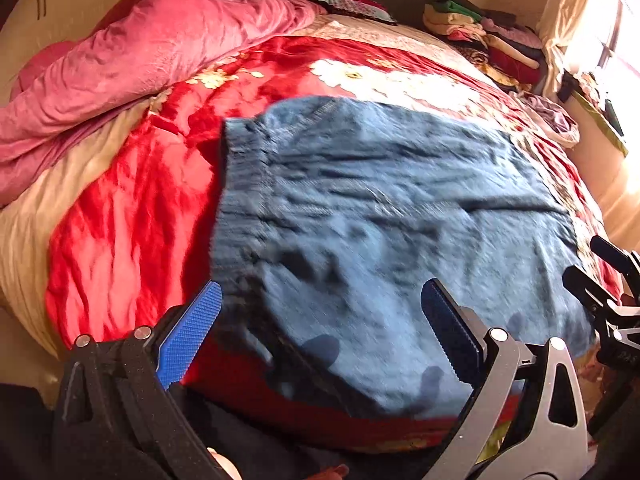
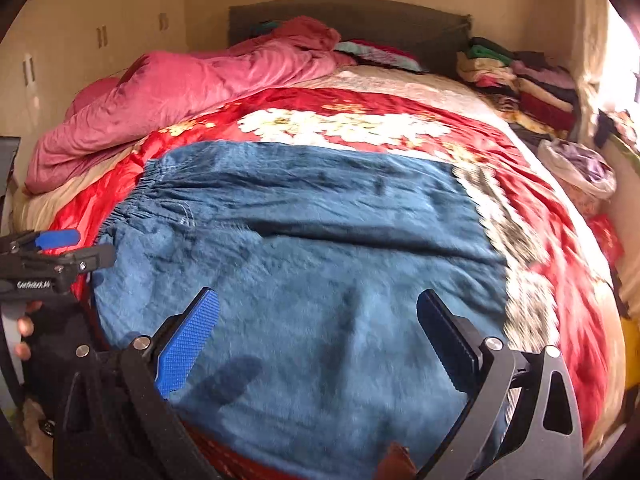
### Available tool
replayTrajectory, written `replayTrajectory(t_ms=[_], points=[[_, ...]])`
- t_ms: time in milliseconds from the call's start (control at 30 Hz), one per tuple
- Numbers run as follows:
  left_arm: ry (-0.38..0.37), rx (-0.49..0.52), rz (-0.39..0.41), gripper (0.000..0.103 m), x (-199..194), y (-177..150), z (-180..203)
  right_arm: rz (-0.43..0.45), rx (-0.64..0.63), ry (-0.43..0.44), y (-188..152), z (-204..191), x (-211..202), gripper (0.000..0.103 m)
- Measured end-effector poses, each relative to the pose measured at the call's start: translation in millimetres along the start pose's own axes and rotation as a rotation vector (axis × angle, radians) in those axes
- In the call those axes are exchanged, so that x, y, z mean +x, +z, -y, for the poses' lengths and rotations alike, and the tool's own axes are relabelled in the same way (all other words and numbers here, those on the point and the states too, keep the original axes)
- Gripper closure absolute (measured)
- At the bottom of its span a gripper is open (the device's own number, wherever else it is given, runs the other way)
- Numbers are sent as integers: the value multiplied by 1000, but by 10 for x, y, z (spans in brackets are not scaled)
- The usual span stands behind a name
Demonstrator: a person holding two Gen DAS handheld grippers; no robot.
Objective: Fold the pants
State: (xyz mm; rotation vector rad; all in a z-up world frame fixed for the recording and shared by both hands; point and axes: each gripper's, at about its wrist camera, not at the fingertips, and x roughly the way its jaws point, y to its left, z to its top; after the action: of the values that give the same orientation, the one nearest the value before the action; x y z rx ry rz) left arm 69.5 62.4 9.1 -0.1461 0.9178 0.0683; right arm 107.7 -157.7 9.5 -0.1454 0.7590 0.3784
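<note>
Blue denim pants lie folded into a wide block on the red floral blanket, elastic waistband at the left. They also show in the right wrist view. My left gripper is open and empty, hovering over the pants' near left part. My right gripper is open and empty above the pants' near edge. The right gripper also shows at the right edge of the left wrist view. The left gripper shows at the left edge of the right wrist view.
A crumpled pink quilt lies at the bed's far left. Stacks of folded clothes sit at the far right by a bright window. A bag of clothes sits at the right edge. Wardrobe doors stand behind on the left.
</note>
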Motion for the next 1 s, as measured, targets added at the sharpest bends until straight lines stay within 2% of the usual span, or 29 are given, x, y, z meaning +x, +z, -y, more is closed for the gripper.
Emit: replayTrajectory(t_ms=[100, 233, 467, 767, 900, 967, 1000], points=[[26, -21, 6, 9, 114, 250, -203, -24, -45, 38, 255, -34, 216, 4], [71, -49, 0, 9, 325, 594, -497, -13, -139, 50, 587, -107, 476, 4], [73, -60, -56, 9, 764, 982, -804, -76, -202, 67, 1054, -115, 1085, 4], [-52, -90, -100, 9, 1174, 1199, -895, -138, -183, 113, 1416, 10, 1687, 4], [-59, -52, -107, 9, 1284, 1233, -819, -158, -189, 144, 1533, 6, 1854, 4], [-71, -49, -111, 15, 1344, 1246, -802, -171, -197, 166, 1582, -2, 1925, 4], [-75, -42, -112, 24, 1375, 1257, -793, -170, -208, 169, 1602, -12, 1954, 4]])
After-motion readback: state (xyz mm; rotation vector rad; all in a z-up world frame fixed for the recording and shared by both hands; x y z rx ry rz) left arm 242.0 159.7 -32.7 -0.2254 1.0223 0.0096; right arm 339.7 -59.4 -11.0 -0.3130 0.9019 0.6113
